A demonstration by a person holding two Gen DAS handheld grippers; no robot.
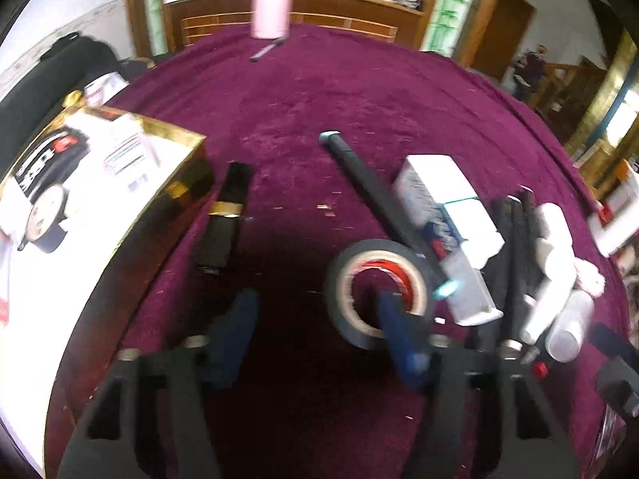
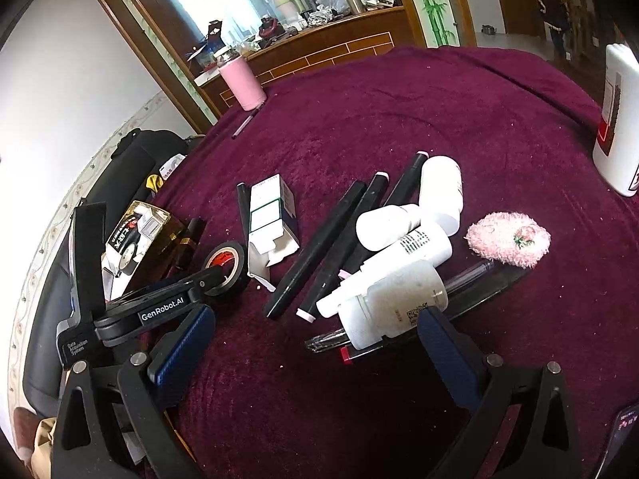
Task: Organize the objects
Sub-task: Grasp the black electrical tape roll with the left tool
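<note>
A black tape roll (image 1: 375,291) with a red core stands on edge on the purple cloth. My left gripper (image 1: 319,315) is open; its right finger (image 1: 399,331) reaches into the roll's hole, its left finger (image 1: 235,327) is clear of it. The roll also shows in the right wrist view (image 2: 225,265), with the left gripper's finger against it. My right gripper (image 2: 315,339) is open and empty, just short of a white bottle (image 2: 395,303) lying on pens. A white carton (image 1: 443,215), black markers (image 2: 319,247) and more white bottles (image 2: 399,223) lie in a heap.
A gold-edged box (image 1: 100,183) with items in it sits at the left, a black lipstick case (image 1: 227,215) beside it. A pink tumbler (image 1: 271,4) and a pen (image 1: 265,50) are at the far edge. A pink fluffy puff (image 2: 509,239) and a tall white bottle (image 2: 619,119) are at the right.
</note>
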